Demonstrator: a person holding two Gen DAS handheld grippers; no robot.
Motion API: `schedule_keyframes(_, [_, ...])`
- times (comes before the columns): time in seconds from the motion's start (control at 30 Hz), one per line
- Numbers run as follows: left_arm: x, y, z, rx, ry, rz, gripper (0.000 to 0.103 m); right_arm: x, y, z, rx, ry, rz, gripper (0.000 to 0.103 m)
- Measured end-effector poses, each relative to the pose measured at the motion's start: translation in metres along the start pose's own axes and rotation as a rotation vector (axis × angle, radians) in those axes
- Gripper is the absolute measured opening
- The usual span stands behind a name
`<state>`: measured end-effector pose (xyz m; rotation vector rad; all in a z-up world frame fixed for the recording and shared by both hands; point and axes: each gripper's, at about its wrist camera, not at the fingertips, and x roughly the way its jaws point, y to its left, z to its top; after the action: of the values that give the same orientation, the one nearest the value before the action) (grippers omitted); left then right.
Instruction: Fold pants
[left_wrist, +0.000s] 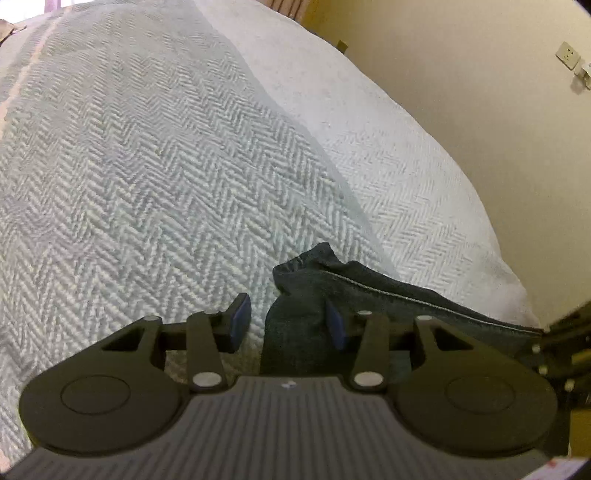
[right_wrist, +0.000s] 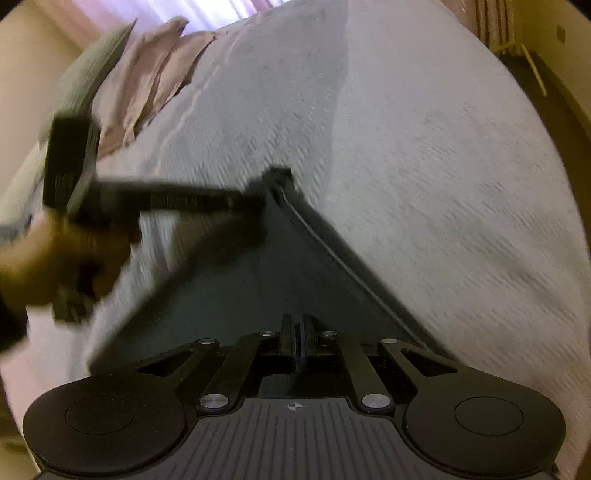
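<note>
A bed covered by a pale herringbone blanket (left_wrist: 155, 177) fills both views, with pillows (right_wrist: 147, 77) at its far left end in the right wrist view and a wall socket (left_wrist: 569, 55) on the wall to the right in the left wrist view. The pants (right_wrist: 280, 273), of dark denim, are seen stretched over the blanket as a taut sheet between the two tools; the seamed edge (left_wrist: 424, 299) runs to the right in the left wrist view. The right gripper (right_wrist: 298, 341) is shown with its jaws pressed together on the near edge of the pants. The left gripper (left_wrist: 286, 321) is shown with its blue pads (left_wrist: 240, 317) spread wide, a bunched corner of denim lying between them but not pinched; in the blurred right wrist view the same tool, carried by a hand (right_wrist: 48, 254), meets the far corner. The denim is judged fairly heavy, limp yet thick, and not slippery; a hold at seamed corners or hems is advised, where the layers are stiffest.
</note>
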<state>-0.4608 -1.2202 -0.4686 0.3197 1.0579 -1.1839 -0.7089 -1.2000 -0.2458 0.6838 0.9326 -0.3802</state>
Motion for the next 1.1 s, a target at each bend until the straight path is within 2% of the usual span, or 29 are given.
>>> schedule_keyframes(0.1, [-0.026,-0.001,-0.001,0.027,-0.001,0.008,0.040,-0.020,0.010,-0.018,-0.038,-0.020,-0.061,0.001])
schedule_keyframes(0.13, [-0.039,0.000,-0.003,0.033,0.002,0.018,0.035,-0.027,0.017,-0.025,-0.038,-0.017,-0.067,0.003])
schedule_keyframes(0.2, [-0.063,0.004,-0.008,0.039,0.014,0.031,0.033,-0.037,0.032,-0.040,-0.042,-0.008,-0.036,0.020])
schedule_keyframes(0.27, [-0.088,0.006,-0.022,0.049,0.037,0.040,0.033,-0.045,0.052,-0.058,-0.051,-0.009,0.003,0.033])
schedule_keyframes(0.43, [-0.136,-0.006,-0.074,0.073,0.085,-0.001,0.033,-0.051,0.098,-0.092,-0.062,-0.012,0.078,0.033])
schedule_keyframes(0.53, [-0.146,-0.012,-0.105,0.128,0.102,0.007,0.033,-0.042,0.134,-0.103,-0.231,-0.015,0.023,0.034])
schedule_keyframes(0.6, [-0.151,-0.011,-0.121,0.160,0.098,0.008,0.033,-0.032,0.158,-0.109,-0.399,-0.005,0.000,0.042])
schedule_keyframes(0.67, [-0.158,-0.008,-0.132,0.189,0.082,0.010,0.035,-0.015,0.178,-0.118,-0.571,0.025,-0.039,0.044])
schedule_keyframes(0.73, [-0.164,-0.008,-0.142,0.232,0.067,0.013,0.037,0.003,0.188,-0.121,-0.684,0.054,-0.080,0.044])
schedule_keyframes(0.77, [-0.168,-0.010,-0.149,0.262,0.062,0.015,0.037,0.005,0.187,-0.118,-0.665,0.043,-0.089,0.031])
schedule_keyframes(0.8, [-0.170,-0.012,-0.155,0.287,0.060,0.014,0.037,0.004,0.181,-0.112,-0.606,0.042,-0.083,0.007])
schedule_keyframes(0.9, [-0.172,-0.021,-0.174,0.368,0.057,0.023,0.037,-0.004,0.160,-0.089,-0.341,0.001,-0.038,0.000])
schedule_keyframes(0.97, [-0.167,-0.023,-0.180,0.352,0.037,0.018,0.037,-0.008,0.150,-0.083,-0.234,-0.022,-0.038,0.000])
schedule_keyframes(1.03, [-0.163,-0.022,-0.179,0.311,0.001,0.016,0.035,-0.006,0.151,-0.078,-0.198,-0.026,-0.046,0.000])
schedule_keyframes(1.1, [-0.161,-0.021,-0.174,0.276,-0.031,0.025,0.036,-0.008,0.157,-0.080,-0.215,-0.025,-0.063,0.000])
